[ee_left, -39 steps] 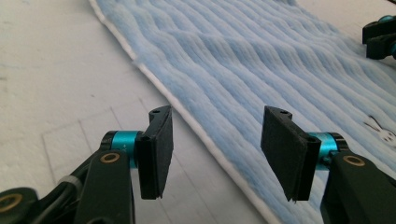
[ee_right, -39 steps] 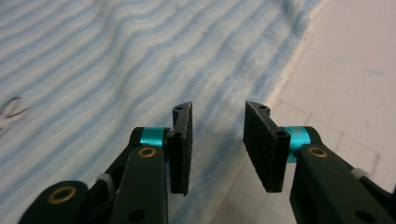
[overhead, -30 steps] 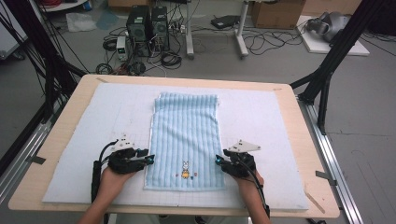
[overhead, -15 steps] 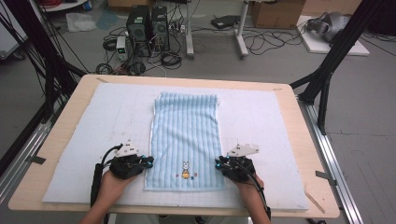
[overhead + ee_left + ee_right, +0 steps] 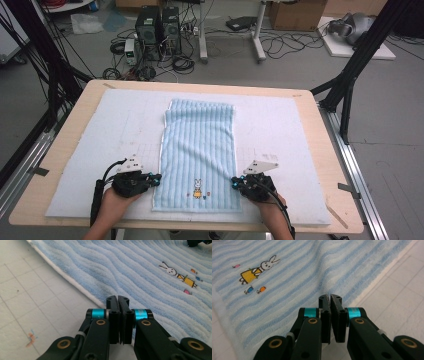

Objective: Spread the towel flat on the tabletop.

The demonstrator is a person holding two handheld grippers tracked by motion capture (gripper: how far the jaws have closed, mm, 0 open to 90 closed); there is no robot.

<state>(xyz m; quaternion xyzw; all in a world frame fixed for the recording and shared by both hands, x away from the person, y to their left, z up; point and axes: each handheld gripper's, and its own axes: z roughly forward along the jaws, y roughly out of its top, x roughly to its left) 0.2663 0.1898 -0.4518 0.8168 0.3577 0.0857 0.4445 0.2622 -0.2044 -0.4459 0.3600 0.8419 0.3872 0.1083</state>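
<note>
At the towel's near corners, the left gripper (image 5: 118, 298) and right gripper (image 5: 330, 297) have just been closing, and their fingers (image 5: 112, 315) now stand clenched, pad against pad. Each pair meets right at the white hem, but no cloth shows between the tips, so I cannot tell whether a fold is caught or the pads slid shut beside it.

That is the main risk. If one side has bitten and the other has not, lifting would drag the blue striped towel (image 5: 200, 145) askew and pull one corner out of line. A shallow pinch on the hem alone could also slip free under the cloth's weight. Lifting unevenly would deepen the ripples across its middle.

The towel lies flat and lengthwise on the white gridded mat (image 5: 100, 150) covering the desk (image 5: 62, 150).

No brand, label or lettering can be read. An embroidered rabbit (image 5: 197, 188) in a yellow dress sits near the towel's near edge, with small coloured figures beside it.
</note>
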